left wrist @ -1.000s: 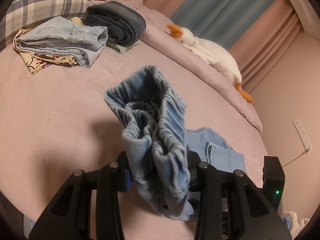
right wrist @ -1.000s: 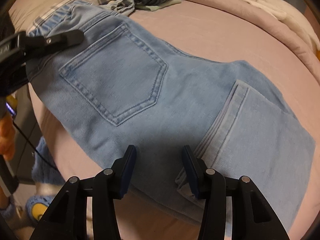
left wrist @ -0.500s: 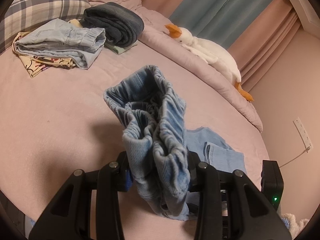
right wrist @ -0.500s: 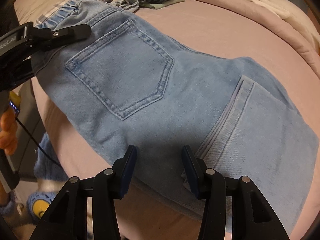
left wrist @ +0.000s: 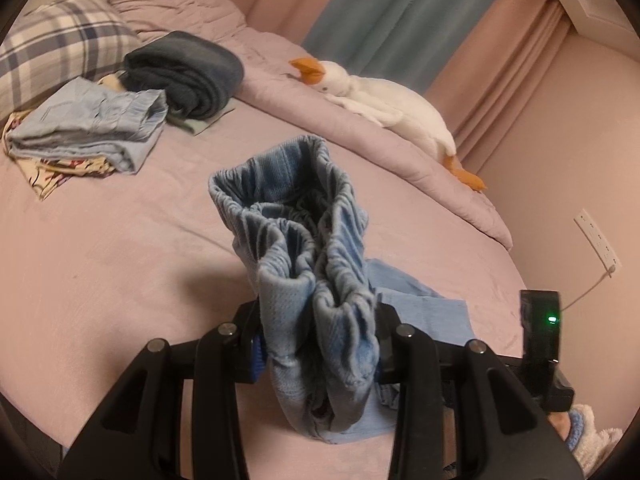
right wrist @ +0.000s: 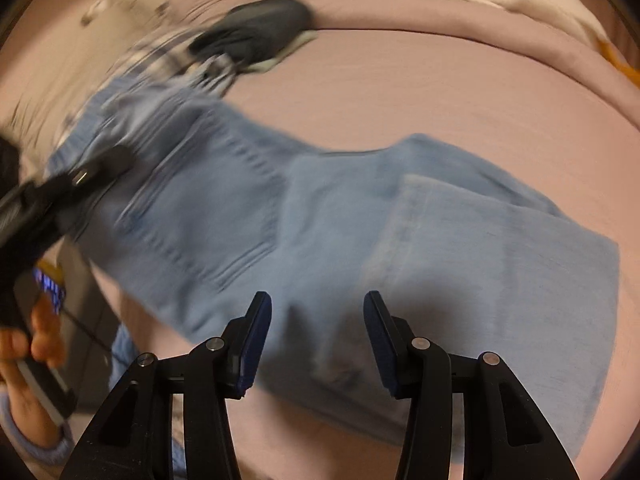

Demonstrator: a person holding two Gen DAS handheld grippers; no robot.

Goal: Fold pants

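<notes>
The bed (left wrist: 120, 264), covered in a pink sheet, fills both views and carries everything else. Along its far side lie a rolled pink duvet (left wrist: 360, 128) and a white goose plush (left wrist: 384, 100); towards the pillow end sit a plaid pillow (left wrist: 52, 60), a folded dark garment (left wrist: 188, 72) and a folded pale-blue garment (left wrist: 92, 132).

The pants (right wrist: 360, 240) — light-blue denim with an elasticated waist — lie across the near part of the bed, already folded lengthwise, with the leg ends doubled back over the thigh region so that a hem band (right wrist: 404, 216) runs across the top layer. The right wrist view is motion-blurred, so finer seams cannot be read.

The left gripper (left wrist: 318, 344) is clamped on the gathered waistband (left wrist: 288, 216), which stands bunched and ruffled between its jaws and rises slightly off the sheet. The right gripper (right wrist: 316, 344) stands wide apart and holds nothing; its fingers hover just above the near edge of the folded cloth.

Handling, as a judgement: the denim appears soft, limp and of moderate weight — it drapes rather than holds a shape, and stacked layers may slide over one another. The thick elastic waist offers a secure hold at one end; the doubled fold edge near the right gripper seems the natural second hold, provided both layers are taken together.
</notes>
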